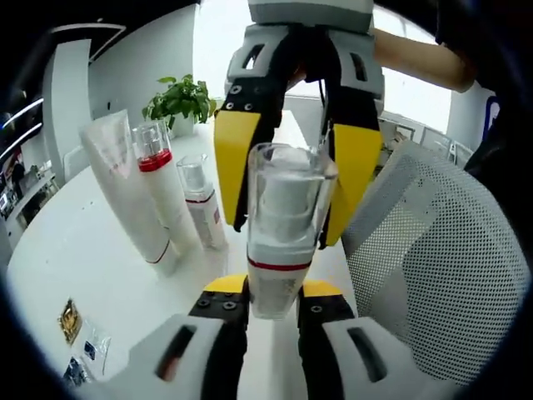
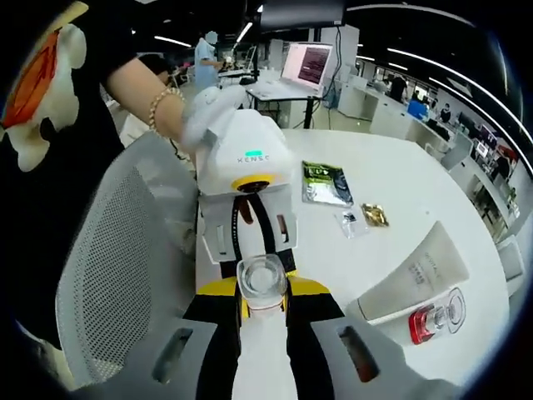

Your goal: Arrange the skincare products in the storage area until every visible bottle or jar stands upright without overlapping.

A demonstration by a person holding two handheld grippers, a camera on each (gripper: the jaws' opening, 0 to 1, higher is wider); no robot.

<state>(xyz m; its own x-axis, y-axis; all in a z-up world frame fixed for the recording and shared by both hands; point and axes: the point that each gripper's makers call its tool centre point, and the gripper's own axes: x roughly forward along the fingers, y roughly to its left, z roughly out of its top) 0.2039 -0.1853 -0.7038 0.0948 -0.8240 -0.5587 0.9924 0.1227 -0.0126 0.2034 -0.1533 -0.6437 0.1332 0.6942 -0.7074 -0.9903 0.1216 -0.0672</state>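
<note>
White round surface (image 2: pixel 400 192) seen beyond both claws; mesh chair (image 1: pixel 433 258) alongside. Clear-capped bottle (image 1: pixel 283 242) clamped between left claw (image 1: pixel 273 302) and right claw (image 2: pixel 265 310). Open office behind.

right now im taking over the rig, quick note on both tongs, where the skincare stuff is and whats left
Left tongs: shut on the base of the clear-capped bottle.
Right tongs: shut on the upper part of that same bottle, so both hold it between them over the white table.
Standing upright already: white tube, red-collared bottle, small pump bottle, side by side without overlapping.
Done: three products stand.
Left: set the held bottle upright, probably beside that row, then release both tongs.
</note>
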